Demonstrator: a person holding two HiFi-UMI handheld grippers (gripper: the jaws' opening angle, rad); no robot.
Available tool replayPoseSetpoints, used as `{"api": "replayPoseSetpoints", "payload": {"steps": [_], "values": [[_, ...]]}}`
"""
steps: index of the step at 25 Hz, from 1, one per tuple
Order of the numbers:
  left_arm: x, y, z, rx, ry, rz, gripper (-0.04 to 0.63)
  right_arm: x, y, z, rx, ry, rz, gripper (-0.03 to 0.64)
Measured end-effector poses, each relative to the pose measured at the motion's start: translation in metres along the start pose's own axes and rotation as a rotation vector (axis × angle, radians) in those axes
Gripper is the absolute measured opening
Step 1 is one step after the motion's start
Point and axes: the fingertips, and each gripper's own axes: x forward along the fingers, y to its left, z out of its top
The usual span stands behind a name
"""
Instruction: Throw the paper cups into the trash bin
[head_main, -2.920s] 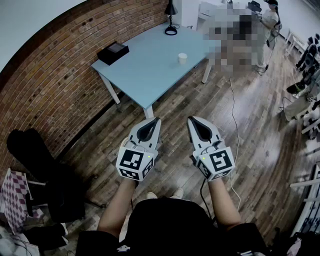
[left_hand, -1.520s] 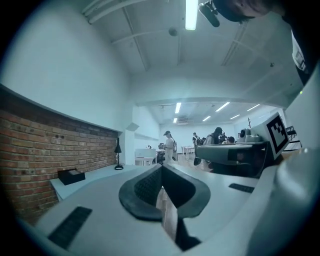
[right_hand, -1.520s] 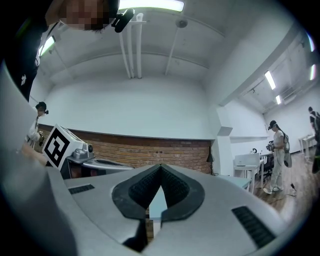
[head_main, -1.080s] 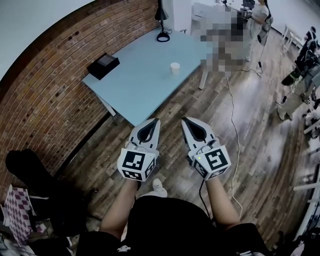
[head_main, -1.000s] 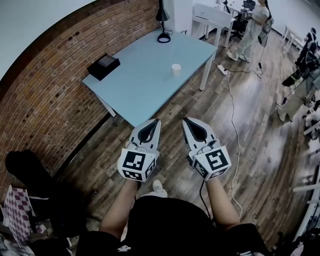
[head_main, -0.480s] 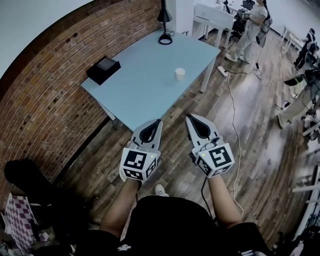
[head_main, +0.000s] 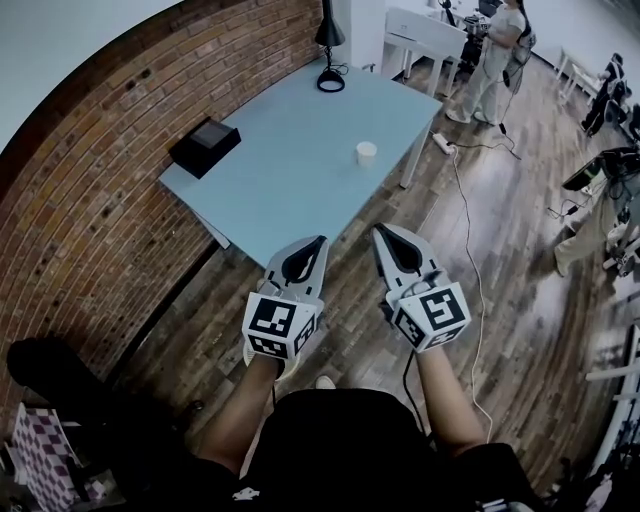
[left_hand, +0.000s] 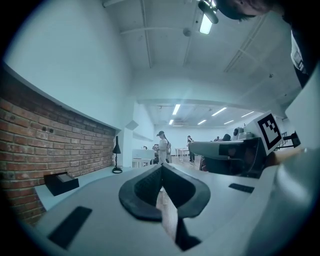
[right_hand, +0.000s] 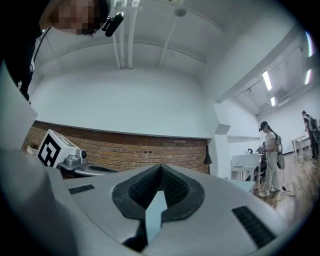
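Observation:
One white paper cup (head_main: 366, 153) stands upright on the pale blue table (head_main: 290, 170), toward its right side. Both grippers hang in the air over the wooden floor, short of the table's near corner. My left gripper (head_main: 318, 240) is shut with nothing in it, tips meeting (left_hand: 161, 166). The right gripper (head_main: 380, 231) is also shut and empty, its tips touching (right_hand: 160, 167). The cup is well ahead of both, out of reach. No trash bin shows in any view.
A black box (head_main: 204, 147) lies at the table's left edge and a black desk lamp (head_main: 327, 40) stands at its far corner. A brick wall (head_main: 90, 200) runs along the left. A person (head_main: 495, 50) stands by white desks beyond; a cable (head_main: 468, 250) trails across the floor.
The table and cup have drawn slightly nearer and shifted right in the head view as the person steps forward. Both grippers stay shut, side by side.

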Motion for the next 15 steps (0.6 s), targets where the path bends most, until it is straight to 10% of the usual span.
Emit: {"api": "replayPoseSetpoints", "payload": {"steps": [15], "values": [[0.020,0.014,-0.022,0.064,0.050,-0.040,0.005,0.023,-0.015,-0.016,0.009,0.017,-0.047,0.005]]}}
